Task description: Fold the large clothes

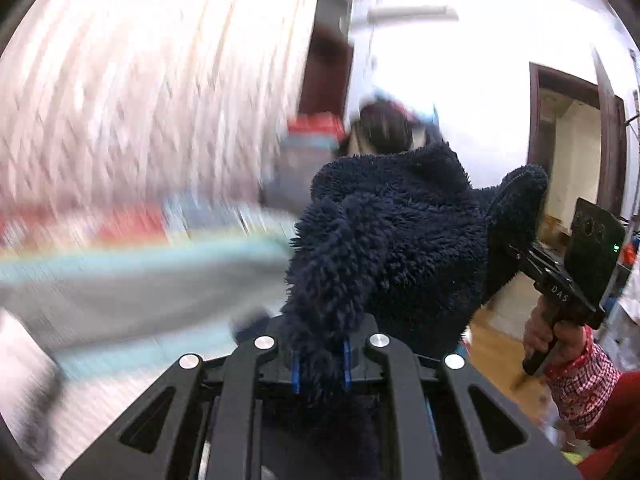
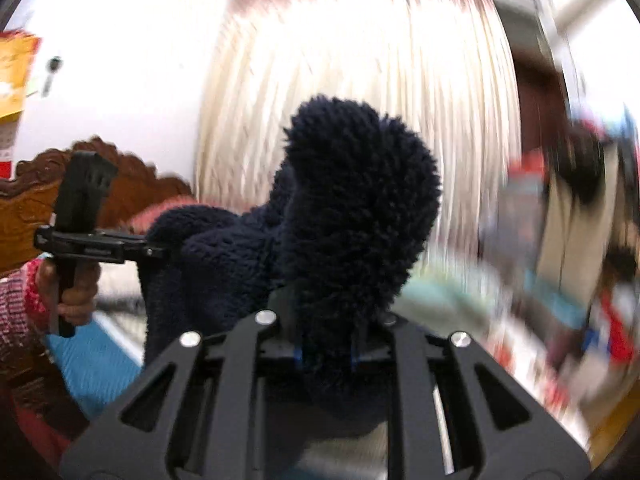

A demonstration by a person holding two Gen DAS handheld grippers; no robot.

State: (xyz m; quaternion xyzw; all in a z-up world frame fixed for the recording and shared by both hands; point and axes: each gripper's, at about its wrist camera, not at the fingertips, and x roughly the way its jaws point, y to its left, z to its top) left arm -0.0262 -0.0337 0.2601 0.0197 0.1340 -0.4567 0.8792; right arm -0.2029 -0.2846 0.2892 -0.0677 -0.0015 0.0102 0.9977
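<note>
A dark navy fleece garment [image 1: 392, 232] hangs in the air between both grippers. In the left wrist view my left gripper [image 1: 321, 360] is shut on a bunched edge of the fleece, which covers the blue pads [image 1: 346, 364]. To the right, the right gripper [image 1: 514, 254] bites another edge of the same garment, with a hand [image 1: 552, 336] on its handle. In the right wrist view my right gripper [image 2: 326, 356] is shut on a thick tuft of the fleece garment [image 2: 352, 208]. The left gripper [image 2: 156, 252] holds the far edge at the left.
A pale pleated curtain [image 2: 360, 80] fills the background. Below lies a blurred bed with a striped blue and grey cover [image 1: 140, 272] and a carved wooden headboard [image 2: 132, 184]. An open doorway [image 1: 572, 152] and wooden floor [image 1: 496, 344] are at the right. A checked sleeve [image 1: 584, 384] is close by.
</note>
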